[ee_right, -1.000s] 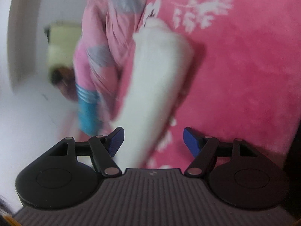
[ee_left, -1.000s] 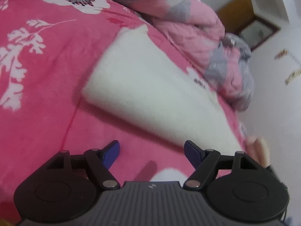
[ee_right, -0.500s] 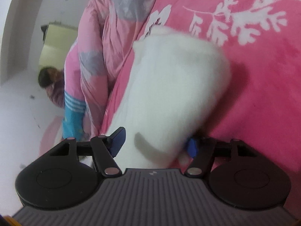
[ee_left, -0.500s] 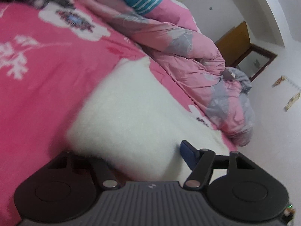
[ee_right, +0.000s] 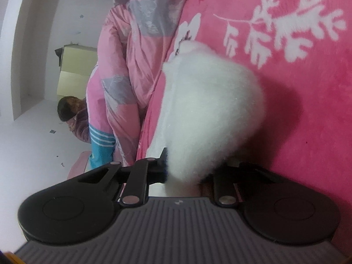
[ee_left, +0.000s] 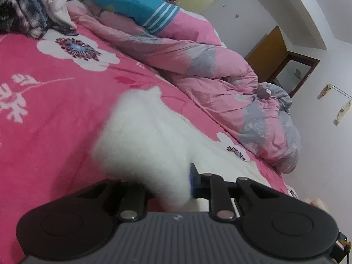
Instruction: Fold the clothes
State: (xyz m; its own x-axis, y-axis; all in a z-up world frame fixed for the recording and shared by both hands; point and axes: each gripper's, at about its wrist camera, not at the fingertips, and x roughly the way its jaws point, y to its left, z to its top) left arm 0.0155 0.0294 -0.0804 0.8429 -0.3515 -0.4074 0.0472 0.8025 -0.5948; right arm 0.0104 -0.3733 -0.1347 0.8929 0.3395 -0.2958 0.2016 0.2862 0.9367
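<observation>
You have one bed under you, covered by a single bright pink blanket (ee_left: 55, 114) printed with white flowers and white sprigs; it fills most of both views. Along its far edge lies one rumpled quilt (ee_left: 198, 66), pale pink with grey patches, running the length of the bed and bunching at the corner near the wall. One teal pillow with white stripes (ee_left: 132, 2) sits on top of that quilt, and one heap of dark checked and white clothes (ee_left: 24, 13) is piled at the far corner of the bed. Beyond the quilt a person (ee_right: 74, 112) in a dark purple top is partly visible. The room has white walls and a pale floor, with one brown wooden door (ee_left: 266, 52) and a pale yellow cabinet (ee_right: 74, 70) against the wall. There is one piece to fold: the white fluffy garment (ee_left: 145, 136), lying on the blanket toward the quilt side, its near part lifted and bunched. You hold two grippers. Your left gripper (ee_left: 169, 187) is closing, with the garment's end between its jaws and the pads pressing into the fleece. Your right gripper (ee_right: 189, 171) is closing as well, on the other end, the white fleece (ee_right: 211, 110) bulging out ahead of its jaws.
</observation>
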